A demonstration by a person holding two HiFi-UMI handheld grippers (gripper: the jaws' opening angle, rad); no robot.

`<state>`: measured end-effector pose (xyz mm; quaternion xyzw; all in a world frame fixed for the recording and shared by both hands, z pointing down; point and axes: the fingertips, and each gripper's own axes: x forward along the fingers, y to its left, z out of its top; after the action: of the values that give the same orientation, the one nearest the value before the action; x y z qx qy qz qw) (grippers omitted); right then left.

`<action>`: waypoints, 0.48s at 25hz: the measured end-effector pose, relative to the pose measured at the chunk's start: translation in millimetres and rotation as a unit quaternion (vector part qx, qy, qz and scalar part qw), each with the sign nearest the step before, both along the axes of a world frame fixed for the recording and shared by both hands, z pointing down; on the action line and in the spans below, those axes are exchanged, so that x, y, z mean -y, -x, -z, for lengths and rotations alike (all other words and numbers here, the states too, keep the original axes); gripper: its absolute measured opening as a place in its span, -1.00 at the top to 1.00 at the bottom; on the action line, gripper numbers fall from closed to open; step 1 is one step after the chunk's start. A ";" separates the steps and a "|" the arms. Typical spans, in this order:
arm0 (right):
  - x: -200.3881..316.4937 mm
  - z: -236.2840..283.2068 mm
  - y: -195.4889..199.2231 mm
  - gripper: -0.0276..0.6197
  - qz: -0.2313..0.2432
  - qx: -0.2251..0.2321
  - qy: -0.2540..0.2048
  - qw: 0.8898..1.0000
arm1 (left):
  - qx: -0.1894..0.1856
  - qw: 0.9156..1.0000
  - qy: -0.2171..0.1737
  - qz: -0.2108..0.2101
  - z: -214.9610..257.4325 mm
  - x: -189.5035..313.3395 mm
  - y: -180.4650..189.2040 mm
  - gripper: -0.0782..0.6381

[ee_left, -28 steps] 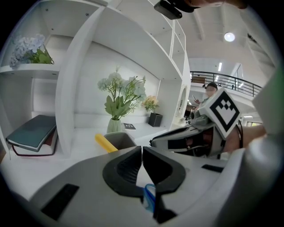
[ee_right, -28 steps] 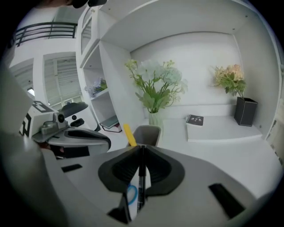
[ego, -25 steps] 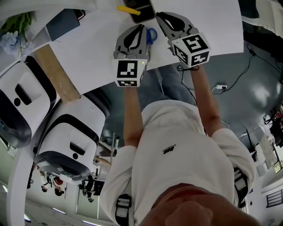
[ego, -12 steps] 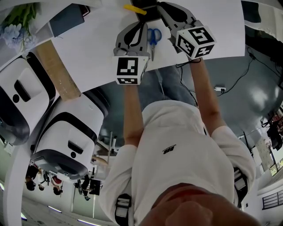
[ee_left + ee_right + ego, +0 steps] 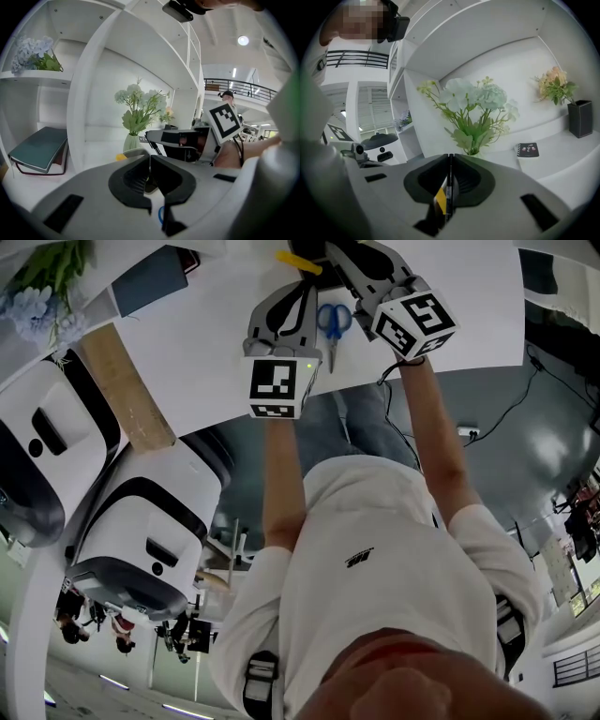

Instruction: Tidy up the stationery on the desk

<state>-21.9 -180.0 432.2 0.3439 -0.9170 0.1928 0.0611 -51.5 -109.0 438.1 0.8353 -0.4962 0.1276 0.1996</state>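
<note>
My right gripper point(image 5: 449, 155) is clamped on a thin black-and-yellow pen point(image 5: 441, 199), yellow end poking leftward. My left gripper point(image 5: 150, 157) is closed and empty beside blue scissors point(image 5: 330, 341), blades pointing toward me.

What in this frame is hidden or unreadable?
Black item in right hand-held gripper: edge-on in its view, cut off by head view's top edge.
Yellow item: too small to name, head view.
Scissors: left gripper view shows only a blue sliver.

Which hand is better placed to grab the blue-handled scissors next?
Probably left: the left gripper is shut, empty, beside the scissors; the right gripper is clamped on a thin black item.
</note>
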 end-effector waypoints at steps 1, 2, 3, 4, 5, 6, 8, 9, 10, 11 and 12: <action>1.5 1.8 2.9 0.82 0.002 0.001 -0.007 1.000 | -0.001 1.000 -0.001 0.000 0.3 1.3 0.7 0.78; 3.1 3.5 5.6 0.82 0.003 0.003 -0.015 1.000 | -0.001 1.000 -0.001 0.000 0.5 2.5 1.5 0.78; 4.6 5.1 8.0 0.82 0.003 0.004 -0.023 1.000 | -0.002 1.000 -0.002 0.001 0.6 3.5 2.1 0.78; 6.2 6.6 10.3 0.82 0.004 0.005 -0.030 1.000 | -0.002 1.000 -0.002 0.001 0.7 4.3 2.6 0.78; 7.9 7.8 12.3 0.82 0.004 0.006 -0.038 0.999 | -0.002 1.000 -0.002 0.001 0.7 4.9 3.0 0.78; 9.7 8.6 14.2 0.82 0.004 0.007 -0.044 0.999 | -0.003 1.000 -0.003 0.001 0.8 5.3 3.5 0.78; 13.7 9.8 17.1 0.82 0.003 0.009 -0.057 0.998 | -0.003 1.000 -0.003 0.001 1.2 6.0 4.7 0.78; 15.7 10.4 18.0 0.82 0.002 0.010 -0.064 0.998 | -0.003 1.000 -0.003 0.002 1.3 6.2 5.3 0.78; 17.9 11.0 18.7 0.82 0.001 0.013 -0.072 0.997 | -0.004 1.000 -0.003 0.002 1.4 6.4 5.7 0.78; 20.1 11.4 19.3 0.82 -0.001 0.017 -0.078 0.997 | -0.004 1.000 -0.003 0.002 1.4 6.4 6.1 0.78; 22.1 11.3 19.9 0.82 -0.002 0.022 -0.083 0.996 | -0.004 1.000 -0.002 0.002 1.1 6.4 6.6 0.78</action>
<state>-41.8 -202.1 420.9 0.3453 -0.9302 0.1238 0.0124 -58.1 -115.4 437.0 0.8352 -0.4974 0.1227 0.1999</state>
